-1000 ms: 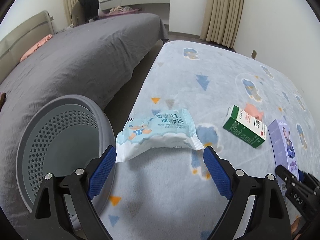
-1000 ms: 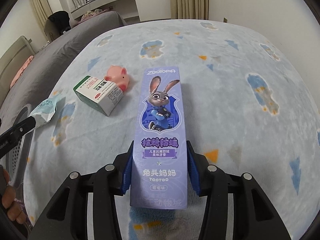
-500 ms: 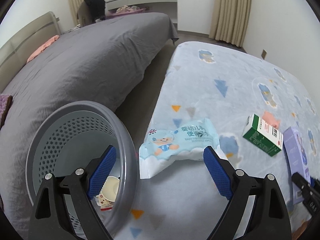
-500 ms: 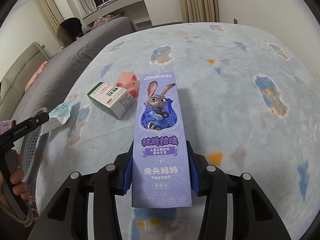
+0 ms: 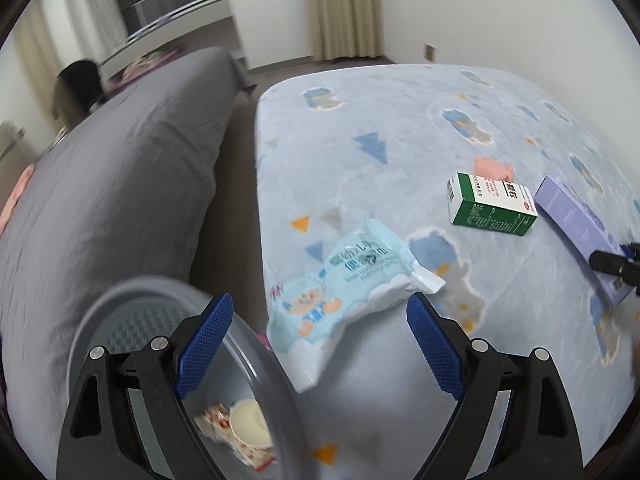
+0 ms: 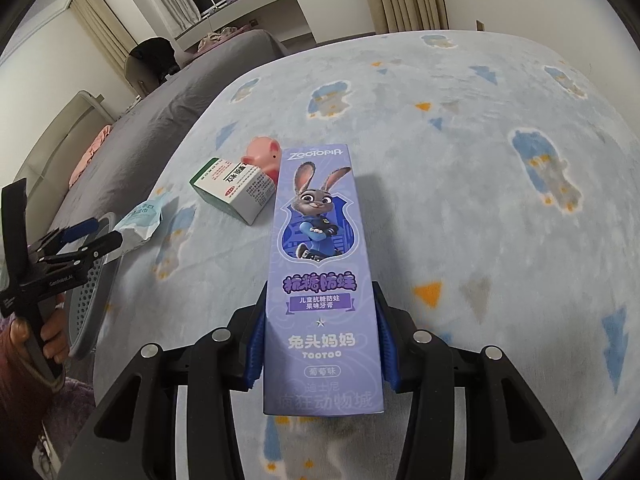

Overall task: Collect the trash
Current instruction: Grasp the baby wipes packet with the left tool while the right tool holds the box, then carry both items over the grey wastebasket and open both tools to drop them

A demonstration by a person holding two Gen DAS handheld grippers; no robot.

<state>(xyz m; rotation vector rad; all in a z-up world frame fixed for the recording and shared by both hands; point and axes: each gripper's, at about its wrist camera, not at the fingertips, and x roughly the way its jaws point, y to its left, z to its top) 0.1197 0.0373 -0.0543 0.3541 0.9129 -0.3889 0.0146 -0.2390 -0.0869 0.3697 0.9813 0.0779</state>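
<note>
My left gripper (image 5: 316, 344) is open; a light blue wet-wipe packet (image 5: 348, 292) lies between and just beyond its fingers, overhanging the edge of the blue blanket by the grey perforated bin (image 5: 120, 320). The bin holds a paper cup (image 5: 248, 424). My right gripper (image 6: 322, 344) is shut on a purple Zootopia toothpaste box (image 6: 320, 248), held above the blanket. A green and white medicine box (image 5: 492, 204) lies on the blanket; it also shows in the right wrist view (image 6: 236, 188), as do the packet (image 6: 140, 220) and the bin (image 6: 92, 288).
A pink pig toy (image 6: 264, 152) sits behind the medicine box. A bed with a grey cover (image 5: 112, 184) runs along the left, with a narrow floor gap (image 5: 232, 216) between it and the blanket. The left gripper (image 6: 80, 240) shows in the right wrist view.
My left gripper has swung right, so the bin slid lower left and the packet now lies tilted across the blanket edge. My right gripper has risen slightly with the toothpaste box.
</note>
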